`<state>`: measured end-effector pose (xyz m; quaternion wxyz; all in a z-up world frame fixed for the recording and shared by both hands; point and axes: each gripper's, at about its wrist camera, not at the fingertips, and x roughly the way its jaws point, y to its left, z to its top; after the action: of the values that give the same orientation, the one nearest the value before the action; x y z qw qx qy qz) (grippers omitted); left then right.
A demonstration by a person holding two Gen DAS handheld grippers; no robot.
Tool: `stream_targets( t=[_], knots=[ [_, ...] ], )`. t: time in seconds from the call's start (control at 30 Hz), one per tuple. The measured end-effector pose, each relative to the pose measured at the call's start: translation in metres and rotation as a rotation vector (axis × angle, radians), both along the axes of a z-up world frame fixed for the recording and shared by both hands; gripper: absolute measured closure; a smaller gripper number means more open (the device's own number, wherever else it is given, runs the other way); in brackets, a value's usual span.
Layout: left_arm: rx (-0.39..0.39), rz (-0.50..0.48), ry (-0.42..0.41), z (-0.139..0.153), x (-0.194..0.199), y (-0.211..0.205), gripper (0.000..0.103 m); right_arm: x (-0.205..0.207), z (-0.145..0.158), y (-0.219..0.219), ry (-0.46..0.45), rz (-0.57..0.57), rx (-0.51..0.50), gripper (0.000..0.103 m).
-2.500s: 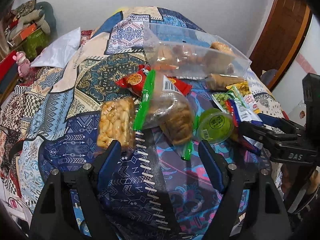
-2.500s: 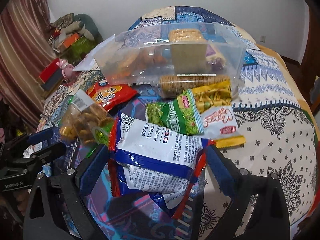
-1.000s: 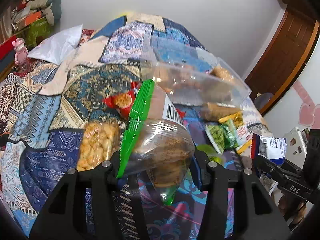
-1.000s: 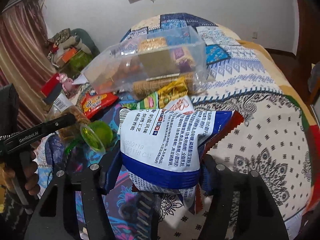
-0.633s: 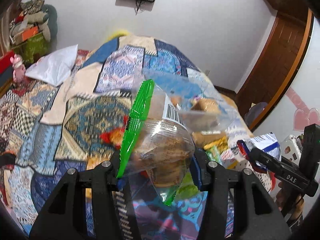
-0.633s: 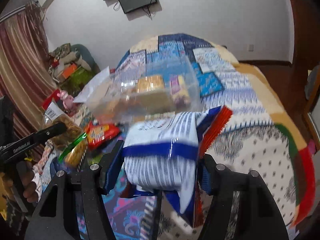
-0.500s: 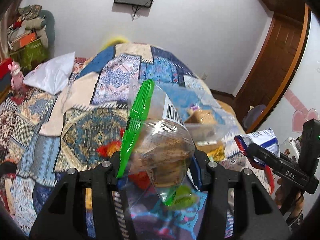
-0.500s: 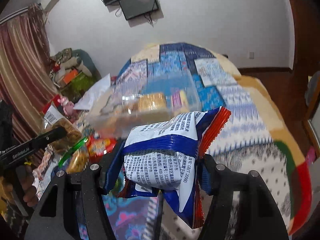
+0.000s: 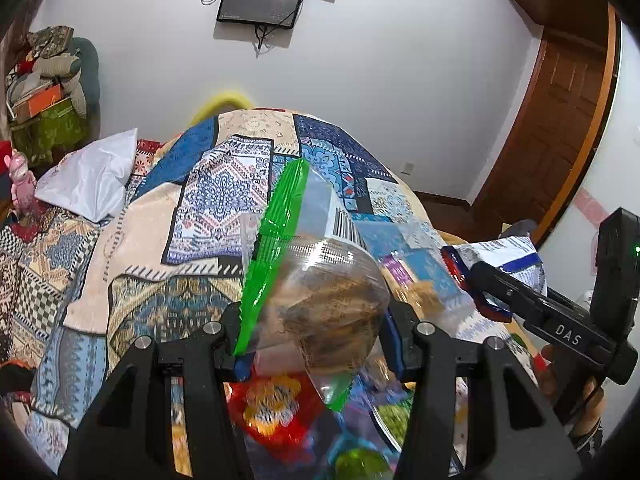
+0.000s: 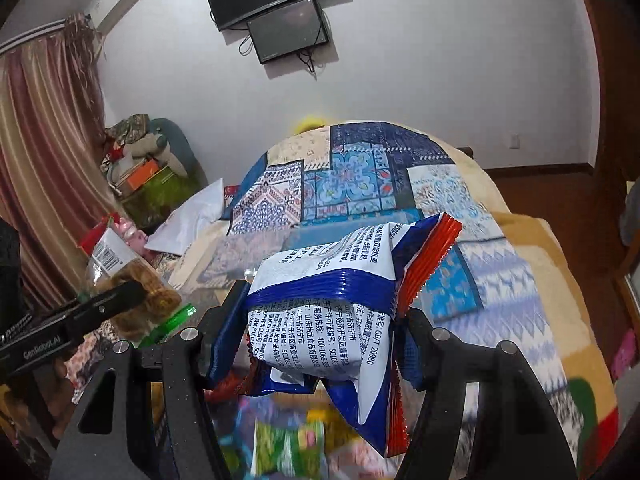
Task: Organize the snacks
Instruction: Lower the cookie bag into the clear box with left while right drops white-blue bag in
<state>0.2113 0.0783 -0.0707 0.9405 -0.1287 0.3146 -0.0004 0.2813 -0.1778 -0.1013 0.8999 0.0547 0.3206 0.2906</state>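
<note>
My left gripper (image 9: pixel 312 340) is shut on a clear zip bag of brown cookies (image 9: pixel 320 300) with a green seal, held up above the bed. My right gripper (image 10: pixel 320 332) is shut on a white, blue and red snack packet (image 10: pixel 340 300), also lifted. Each gripper shows in the other view: the right one (image 9: pixel 492 280) at the right of the left wrist view, the left one (image 10: pixel 132 292) at the left of the right wrist view. A clear plastic box (image 9: pixel 416 276) with snacks sits behind the cookie bag, partly hidden. Loose snack packs lie blurred below: red (image 9: pixel 272 404) and green (image 10: pixel 288 448).
A patchwork bedspread (image 9: pixel 224 196) covers the bed. A white plastic bag (image 9: pixel 88 176) lies at its left. Clutter (image 10: pixel 148 168) is piled in the left corner by a curtain (image 10: pixel 44 160). A wooden door (image 9: pixel 560 120) stands at the right. Screens (image 10: pixel 280 12) hang on the wall.
Both grippers closed on their packs and lifted them off the bed. The views have tilted up, so the wall screens now show and the loose snacks dropped to the bottom.
</note>
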Motion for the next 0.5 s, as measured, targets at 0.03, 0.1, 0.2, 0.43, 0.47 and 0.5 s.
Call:
stream_targets(
  t=[0.03, 0.1, 0.2, 0.43, 0.47, 0.5],
  knots=[
    [0.003, 0.002, 0.000, -0.002, 0.005, 0.001, 0.052, 0.006, -0.001, 0.005, 0.003, 0.003, 0.000, 0.042],
    [0.002, 0.008, 0.004, -0.005, 0.014, 0.004, 0.052, 0.014, -0.002, 0.009, 0.007, 0.007, 0.001, 0.042],
    [-0.009, 0.009, 0.021, -0.012, 0.030, 0.008, 0.052, 0.028, -0.006, 0.016, 0.024, 0.012, 0.012, 0.042],
    [0.005, -0.021, 0.069, -0.035, 0.058, 0.002, 0.052, 0.052, -0.020, 0.034, 0.062, 0.027, 0.008, 0.042],
    [0.011, -0.024, 0.074, -0.037, 0.061, 0.001, 0.052, 0.054, -0.023, 0.037, 0.067, 0.027, 0.003, 0.042],
    [0.014, -0.026, 0.077, -0.039, 0.064, -0.001, 0.052, 0.056, -0.026, 0.040, 0.075, 0.029, -0.001, 0.042]
  ],
)
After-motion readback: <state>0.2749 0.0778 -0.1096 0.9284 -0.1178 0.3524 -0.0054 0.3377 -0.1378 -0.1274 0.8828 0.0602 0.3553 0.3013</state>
